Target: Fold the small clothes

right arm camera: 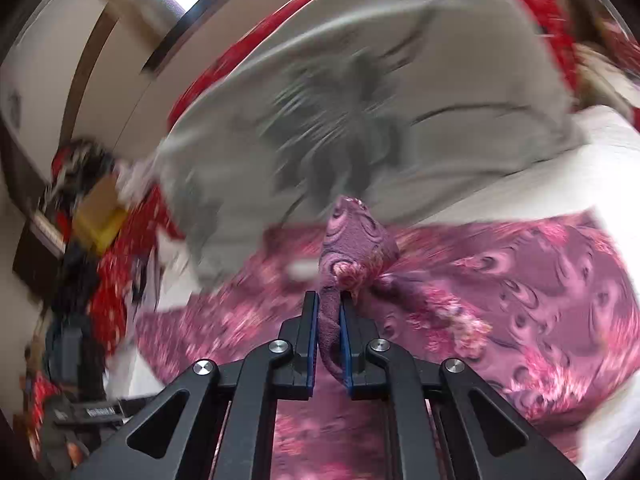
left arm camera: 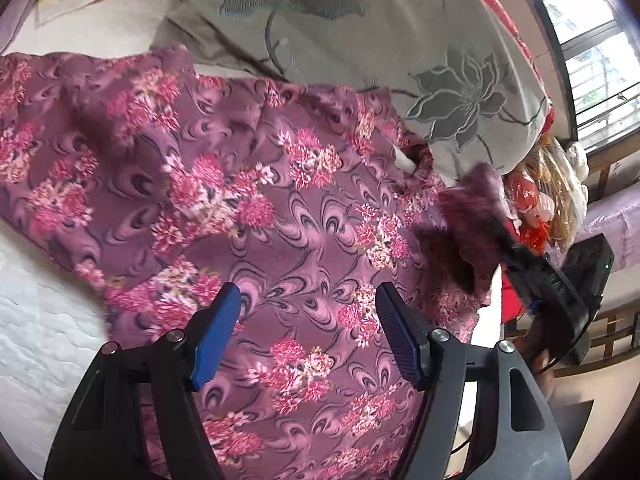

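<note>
Purple floral garment point(left arm camera: 248, 208) spread flat on white bedding point(left arm camera: 44, 320), directly beneath and ahead of left gripper point(left arm camera: 308, 312); grey floral quilt point(left arm camera: 400, 40) beyond. Left gripper wide open, holding nothing, poised above cloth. Right gripper point(right arm camera: 329, 312) clamped on bunched garment edge, raised off the bed.

Recommended: pin body with left pads, carry lifted edge across evenly, avoid dragging, release only once aligned.

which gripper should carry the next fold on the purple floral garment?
Right. The right gripper is already shut on a bunched edge of the purple floral fleece garment. The left gripper hangs open above the cloth, gripping nothing.
</note>
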`<state>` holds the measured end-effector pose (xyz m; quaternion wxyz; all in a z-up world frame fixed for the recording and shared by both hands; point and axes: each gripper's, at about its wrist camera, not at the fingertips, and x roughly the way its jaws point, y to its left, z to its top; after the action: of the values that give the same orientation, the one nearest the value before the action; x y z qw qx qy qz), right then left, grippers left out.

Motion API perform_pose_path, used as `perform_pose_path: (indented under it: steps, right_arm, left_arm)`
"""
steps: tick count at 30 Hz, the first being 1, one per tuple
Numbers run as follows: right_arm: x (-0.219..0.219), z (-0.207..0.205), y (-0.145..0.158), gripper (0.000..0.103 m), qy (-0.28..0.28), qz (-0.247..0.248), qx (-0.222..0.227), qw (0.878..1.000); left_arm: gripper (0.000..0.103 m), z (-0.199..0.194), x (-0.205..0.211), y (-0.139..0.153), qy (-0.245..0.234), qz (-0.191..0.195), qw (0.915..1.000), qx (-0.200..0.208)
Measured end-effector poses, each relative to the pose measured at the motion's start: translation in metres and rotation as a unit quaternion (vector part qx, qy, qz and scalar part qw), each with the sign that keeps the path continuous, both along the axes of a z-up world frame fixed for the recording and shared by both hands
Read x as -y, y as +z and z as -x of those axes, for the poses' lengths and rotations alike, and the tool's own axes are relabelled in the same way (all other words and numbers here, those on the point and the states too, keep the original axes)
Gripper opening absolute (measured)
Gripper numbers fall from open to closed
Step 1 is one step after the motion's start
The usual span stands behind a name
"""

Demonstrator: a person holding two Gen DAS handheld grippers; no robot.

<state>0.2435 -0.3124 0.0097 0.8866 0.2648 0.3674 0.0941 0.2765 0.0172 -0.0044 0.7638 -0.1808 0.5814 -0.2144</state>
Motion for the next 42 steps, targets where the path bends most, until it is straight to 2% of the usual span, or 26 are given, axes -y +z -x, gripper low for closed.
perform_pose_path:
  steps: [5, 6, 10, 12, 13, 15, 19, 20, 21, 22, 25, 28, 31, 34, 35, 36, 37, 40, 42]
  right_arm:
    - [-0.074, -0.001, -0.017, 0.01, 0.061, 0.0, -0.012, 0.998]
    - [-0.086, 0.0, -0.024, 0.015, 0.072, -0.005, -0.021, 0.997]
    - [-0.115, 0.007, -0.053, 0.022, 0.111, -0.008, -0.092, 0.989]
    - [-0.11, 0.022, -0.053, 0.026, 0.118, -0.023, -0.098, 0.988]
    - [-0.102, 0.032, -0.048, 0.028, 0.113, -0.031, -0.091, 0.989]
    - [-0.075, 0.051, -0.039, 0.043, 0.089, -0.039, -0.073, 0.993]
    - [-0.001, 0.082, -0.031, 0.047, 0.023, -0.047, -0.067, 0.996]
    - [0.008, 0.085, -0.031, 0.047, 0.009, -0.045, -0.067, 0.997]
    - [0.022, 0.089, -0.031, 0.047, -0.005, -0.045, -0.066, 0.997]
    - [0.043, 0.096, -0.031, 0.047, -0.028, -0.047, -0.065, 0.996]
    - [0.097, 0.111, -0.031, 0.047, -0.092, -0.052, -0.057, 0.993]
    - [0.148, 0.121, -0.038, 0.047, -0.16, -0.057, -0.055, 0.984]
    - [0.168, 0.111, -0.058, 0.047, -0.183, -0.077, -0.072, 0.978]
    - [0.167, 0.091, -0.078, 0.047, -0.155, -0.105, -0.087, 0.979]
    - [0.159, 0.081, -0.085, 0.044, -0.131, -0.112, -0.097, 0.98]
    - [0.149, 0.074, -0.089, 0.017, -0.116, -0.105, -0.106, 0.982]
    - [0.14, 0.07, -0.085, 0.008, -0.096, -0.09, -0.1, 0.986]
    - [0.133, 0.088, -0.056, 0.007, -0.105, -0.057, -0.031, 0.992]
    - [0.134, 0.098, -0.059, 0.007, -0.11, -0.048, -0.038, 0.992]
  left_arm:
    - [0.069, 0.003, -0.013, 0.004, 0.003, 0.006, 1.0, 0.001]
    - [0.069, 0.003, -0.014, 0.004, 0.005, 0.01, 0.9999, -0.002]
    - [0.069, 0.006, -0.005, -0.008, 0.001, 0.045, 0.9986, -0.028]
    - [0.069, 0.008, 0.009, -0.013, -0.01, 0.058, 0.9977, -0.035]
    - [0.069, 0.008, 0.018, -0.015, -0.016, 0.062, 0.9973, -0.037]
    - [0.069, 0.006, 0.037, -0.021, -0.029, 0.058, 0.9969, -0.045]
    - [0.068, -0.006, 0.072, -0.036, -0.018, 0.037, 0.9971, -0.064]
    - [0.059, -0.008, 0.077, -0.036, -0.004, 0.028, 0.9981, -0.056]
    - [0.041, -0.01, 0.079, -0.032, 0.007, 0.02, 0.9989, -0.041]
    - [0.007, -0.012, 0.08, -0.028, 0.009, 0.016, 0.9994, -0.03]
    - [0.008, -0.007, 0.063, -0.005, 0.036, 0.019, 0.9991, 0.013]
    - [0.008, 0.004, 0.039, 0.01, 0.047, -0.013, 0.9973, 0.055]
    - [0.009, 0.006, 0.02, -0.009, 0.048, -0.015, 0.9985, 0.02]
    - [0.009, 0.006, 0.012, -0.03, 0.062, -0.008, 0.9979, -0.018]
    - [0.009, 0.006, 0.012, -0.034, 0.066, -0.007, 0.9975, -0.026]
    - [0.009, 0.007, 0.013, -0.034, 0.067, -0.002, 0.9974, -0.027]
    - [0.009, 0.008, 0.014, -0.031, 0.065, -0.001, 0.9976, -0.023]
    - [0.013, 0.007, 0.014, -0.028, 0.056, -0.014, 0.9983, -0.013]
    - [0.014, 0.006, 0.015, -0.036, 0.05, -0.026, 0.9981, -0.023]
